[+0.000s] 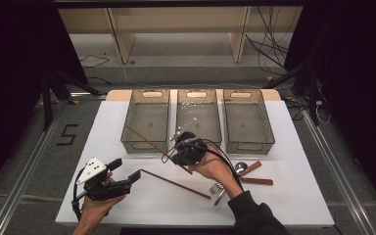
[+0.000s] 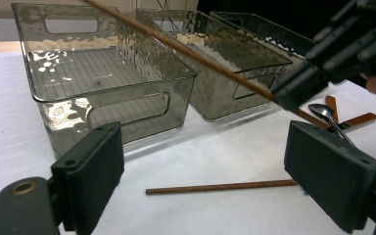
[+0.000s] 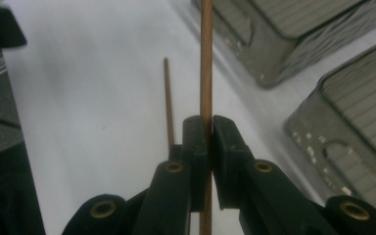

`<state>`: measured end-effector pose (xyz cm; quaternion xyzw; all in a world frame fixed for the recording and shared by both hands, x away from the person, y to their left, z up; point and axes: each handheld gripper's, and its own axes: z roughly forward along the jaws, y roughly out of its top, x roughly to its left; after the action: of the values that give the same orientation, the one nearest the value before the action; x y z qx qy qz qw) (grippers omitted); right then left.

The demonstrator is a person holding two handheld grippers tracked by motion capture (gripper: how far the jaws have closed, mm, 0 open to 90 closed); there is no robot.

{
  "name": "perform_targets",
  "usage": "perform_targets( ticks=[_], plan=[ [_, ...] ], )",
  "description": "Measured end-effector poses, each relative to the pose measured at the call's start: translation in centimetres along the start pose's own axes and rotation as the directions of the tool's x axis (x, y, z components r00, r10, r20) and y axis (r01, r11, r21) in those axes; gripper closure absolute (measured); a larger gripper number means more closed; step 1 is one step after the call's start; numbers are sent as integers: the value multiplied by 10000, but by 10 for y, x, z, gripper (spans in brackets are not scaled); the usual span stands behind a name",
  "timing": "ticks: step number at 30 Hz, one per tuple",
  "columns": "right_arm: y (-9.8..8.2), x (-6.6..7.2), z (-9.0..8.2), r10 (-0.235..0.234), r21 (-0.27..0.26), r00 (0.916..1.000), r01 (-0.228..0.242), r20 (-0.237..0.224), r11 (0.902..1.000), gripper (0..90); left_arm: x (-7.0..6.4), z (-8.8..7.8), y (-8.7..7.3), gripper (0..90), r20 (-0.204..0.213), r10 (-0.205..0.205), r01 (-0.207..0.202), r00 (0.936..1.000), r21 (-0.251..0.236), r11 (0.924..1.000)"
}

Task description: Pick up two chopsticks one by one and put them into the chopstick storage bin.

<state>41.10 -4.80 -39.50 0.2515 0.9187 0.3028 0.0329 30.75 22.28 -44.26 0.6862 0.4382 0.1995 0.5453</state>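
Pinching chopstick (image 3: 206, 58) in right gripper (image 3: 209, 128); high view adds spoon (image 1: 240, 168).

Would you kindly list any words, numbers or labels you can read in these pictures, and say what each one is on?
"5": a large dark numeral marked on the grey floor left of the white table, seen in the high view.
Nothing else is readable: the three clear bins, the held chopstick, the chopstick lying on the table and the cutlery show no print or labels, and neither gripper shows any.
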Motion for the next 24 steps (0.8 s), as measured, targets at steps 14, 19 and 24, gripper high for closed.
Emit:
perform_targets(
  ticks=[14, 19, 24],
  plan=[
    [44, -18, 2, 768, -1110, 9963, -722, 376, 9912, 856, 1, -1, 0, 142, -23, -33, 33, 10000, -19, 10000],
    [57, -24, 3, 923, -1374, 9946, -850, 476, 9869, 856, 1, -1, 0, 142, -9, -54, 54, 10000, -39, 10000],
    [70, -29, 9, 1265, -1513, 9903, -1167, 572, 9816, 855, 2, -2, 0, 142, -43, -72, 72, 10000, -95, 9999]
  ],
)
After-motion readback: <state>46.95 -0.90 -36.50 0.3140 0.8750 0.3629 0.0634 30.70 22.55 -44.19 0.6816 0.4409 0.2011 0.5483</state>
